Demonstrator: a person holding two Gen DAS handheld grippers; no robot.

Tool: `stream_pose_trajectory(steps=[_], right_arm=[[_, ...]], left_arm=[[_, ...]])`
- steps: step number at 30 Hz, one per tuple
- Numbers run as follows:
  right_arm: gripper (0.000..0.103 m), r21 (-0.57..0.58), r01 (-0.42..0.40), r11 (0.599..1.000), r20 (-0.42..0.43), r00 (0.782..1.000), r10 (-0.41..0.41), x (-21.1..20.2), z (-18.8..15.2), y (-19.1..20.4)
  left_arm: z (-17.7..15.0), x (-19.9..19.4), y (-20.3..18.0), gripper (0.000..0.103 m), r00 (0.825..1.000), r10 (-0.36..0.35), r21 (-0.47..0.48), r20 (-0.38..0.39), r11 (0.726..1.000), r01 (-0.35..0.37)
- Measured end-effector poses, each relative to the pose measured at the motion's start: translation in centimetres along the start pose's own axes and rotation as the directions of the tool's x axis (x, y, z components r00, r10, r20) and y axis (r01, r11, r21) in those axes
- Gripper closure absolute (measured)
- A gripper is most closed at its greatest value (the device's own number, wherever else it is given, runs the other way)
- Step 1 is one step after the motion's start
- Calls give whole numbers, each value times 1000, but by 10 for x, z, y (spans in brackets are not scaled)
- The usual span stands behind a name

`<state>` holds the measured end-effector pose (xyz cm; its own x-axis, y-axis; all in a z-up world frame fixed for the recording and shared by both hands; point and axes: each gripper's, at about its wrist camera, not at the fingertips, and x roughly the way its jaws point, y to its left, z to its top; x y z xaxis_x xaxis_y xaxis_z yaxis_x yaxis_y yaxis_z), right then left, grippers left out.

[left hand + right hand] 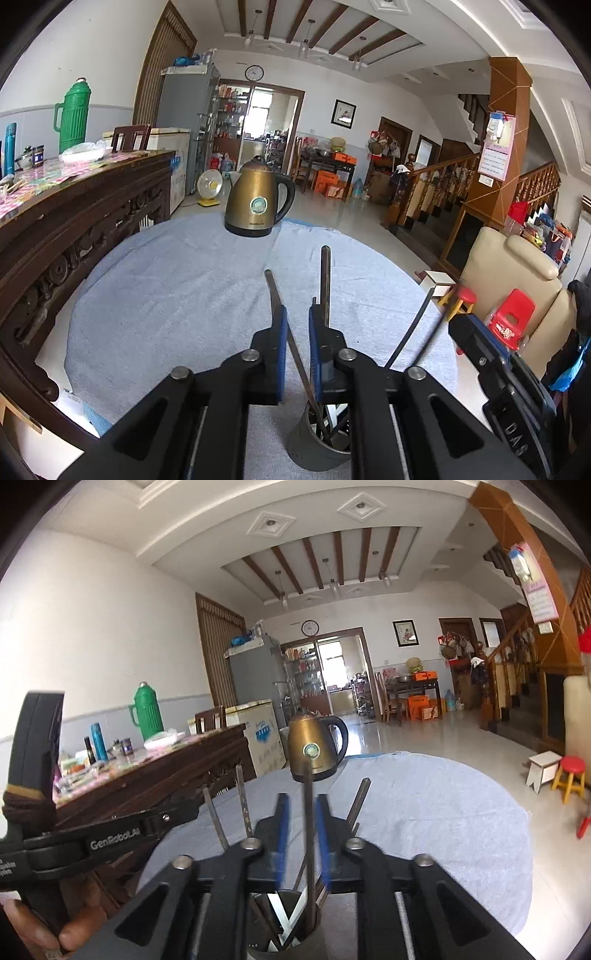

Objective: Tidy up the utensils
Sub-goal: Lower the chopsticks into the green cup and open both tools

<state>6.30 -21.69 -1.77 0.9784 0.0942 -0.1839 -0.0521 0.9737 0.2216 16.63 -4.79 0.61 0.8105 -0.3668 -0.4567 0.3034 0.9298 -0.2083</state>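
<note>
Left wrist view, table [166,295]: round, grey cloth.
Kettle [258,199]: far edge.
Cup [314,443]: grey, holding chopsticks [291,332].
Left gripper [297,314]: narrow gap around one chopstick, pads apart from it.
Right gripper [302,805]: slightly parted around an upright chopstick [308,830].

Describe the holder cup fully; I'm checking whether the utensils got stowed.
The cup is a dull grey cylinder, metal or plastic by its look, standing upright on the blue-grey cloth at the table's near edge, under both grippers. Dark chopsticks stand in it, leaning apart and rising past the rim. The right wrist view also shows pale flat strips inside. Its lower part is cut off by the frame.
</note>
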Motion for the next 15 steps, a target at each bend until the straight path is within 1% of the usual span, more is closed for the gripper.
stream_pose_trajectory(steps=[1,2,3,5,8,9,11,15], right_arm=[[63,9,5,1000,5,1000,-5,-3,1,-3],[47,25,7,1000,10,1000,-7,-7,2,-7],[45,42,6,999,29,1000,-7,-12,2,-11],[45,52,24,998,56,998,-27,-21,5,-16],[45,62,50,997,61,997,-54,-28,6,-24],[45,73,61,995,58,996,-65,-31,6,-29],[45,86,72,994,49,996,-77,-33,7,-34],[45,99,106,989,30,994,-110,-40,7,-46]], left_arm=[[0,-3,0,71,1000,2,5,4,1000,-2],[1,-8,0,54,1000,9,8,14,1000,-9],[0,-12,1,49,999,19,10,27,1000,-19],[-1,-21,1,47,998,39,25,53,999,-41],[-3,-27,3,40,997,53,34,51,998,-55],[-5,-29,3,39,997,57,35,49,998,-59],[-9,-31,3,30,997,73,46,36,996,-75],[-18,-34,3,25,993,118,76,19,990,-119]])
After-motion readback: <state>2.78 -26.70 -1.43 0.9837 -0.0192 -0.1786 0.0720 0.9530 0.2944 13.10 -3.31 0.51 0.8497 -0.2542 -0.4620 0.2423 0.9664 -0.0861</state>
